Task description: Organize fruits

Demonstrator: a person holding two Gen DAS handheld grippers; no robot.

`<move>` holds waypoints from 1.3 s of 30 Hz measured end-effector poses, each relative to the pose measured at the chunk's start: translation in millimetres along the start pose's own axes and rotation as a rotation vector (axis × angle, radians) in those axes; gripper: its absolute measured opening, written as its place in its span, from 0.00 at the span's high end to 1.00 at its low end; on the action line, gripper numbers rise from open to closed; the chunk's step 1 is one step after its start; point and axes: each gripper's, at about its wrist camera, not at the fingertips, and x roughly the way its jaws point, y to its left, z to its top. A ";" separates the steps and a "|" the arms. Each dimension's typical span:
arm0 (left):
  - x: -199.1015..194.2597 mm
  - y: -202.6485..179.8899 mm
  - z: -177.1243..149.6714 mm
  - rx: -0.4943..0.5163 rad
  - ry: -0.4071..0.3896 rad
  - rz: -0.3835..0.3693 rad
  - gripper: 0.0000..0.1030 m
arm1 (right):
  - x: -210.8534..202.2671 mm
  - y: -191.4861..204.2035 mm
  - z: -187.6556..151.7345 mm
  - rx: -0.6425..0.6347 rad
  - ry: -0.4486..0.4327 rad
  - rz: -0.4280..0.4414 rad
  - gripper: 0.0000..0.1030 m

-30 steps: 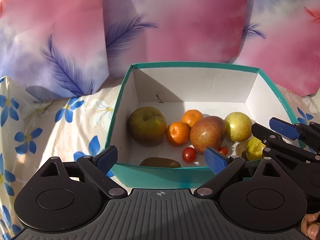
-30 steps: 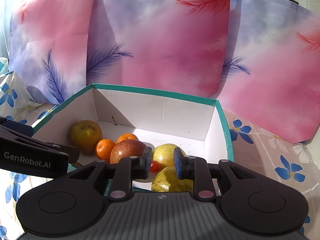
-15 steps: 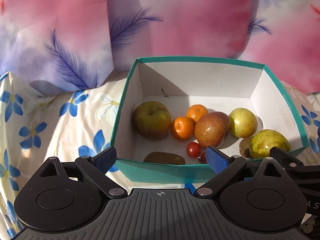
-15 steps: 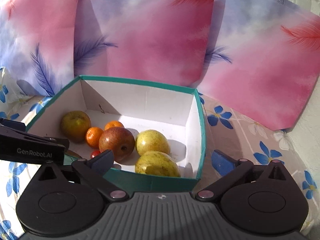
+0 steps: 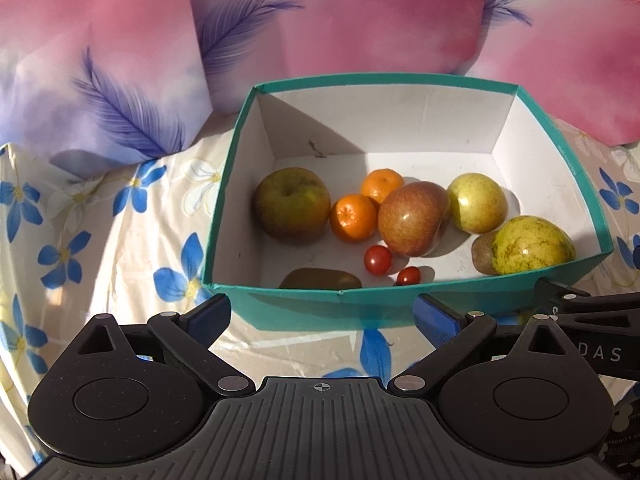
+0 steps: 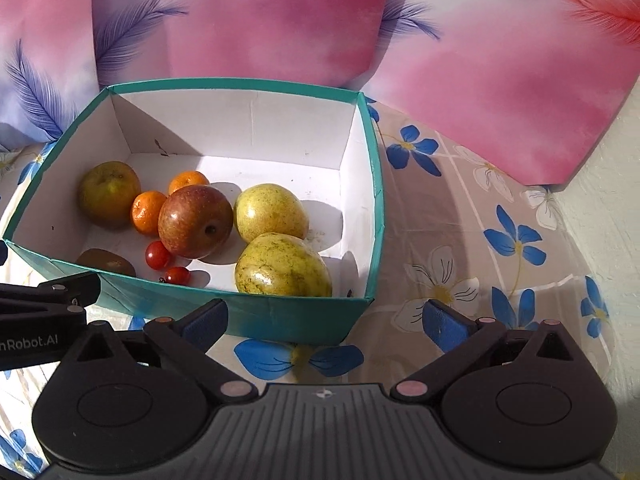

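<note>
A teal box with white inside holds the fruit: a green-brown apple, two mandarins, a red apple, a yellow-green pear, a speckled pear, two cherry tomatoes and a kiwi. My left gripper is open and empty, in front of the box's near wall. My right gripper is open and empty, by the box's near right corner.
The box stands on a cream cloth with blue flowers. Pink and lilac feather-print panels stand close behind it. A pale wall rises at the right. The other gripper's arm shows at each view's edge.
My right gripper has opened, let the speckled pear go in the box's near right corner, and drawn back and up. My left gripper has also pulled back from the box, still open.
</note>
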 end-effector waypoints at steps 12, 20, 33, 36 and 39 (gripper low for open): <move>3.1 -3.0 -0.4 0.013 0.015 0.021 0.02 | 0.2 -3.2 -0.4 0.027 0.020 0.003 0.00; 5.3 -2.8 0.7 0.007 0.025 0.016 0.02 | 1.6 -3.6 0.0 0.025 0.024 0.001 0.00; 10.9 -3.4 2.7 0.001 0.051 0.014 0.02 | 2.4 -2.8 0.7 0.018 0.025 0.004 0.00; 12.4 -4.5 3.0 0.005 0.059 0.015 0.02 | 3.4 -3.0 1.0 0.021 0.030 0.009 0.00; 13.6 -5.6 2.6 0.012 0.060 0.021 0.02 | 4.4 -3.5 1.5 0.021 0.031 0.011 0.00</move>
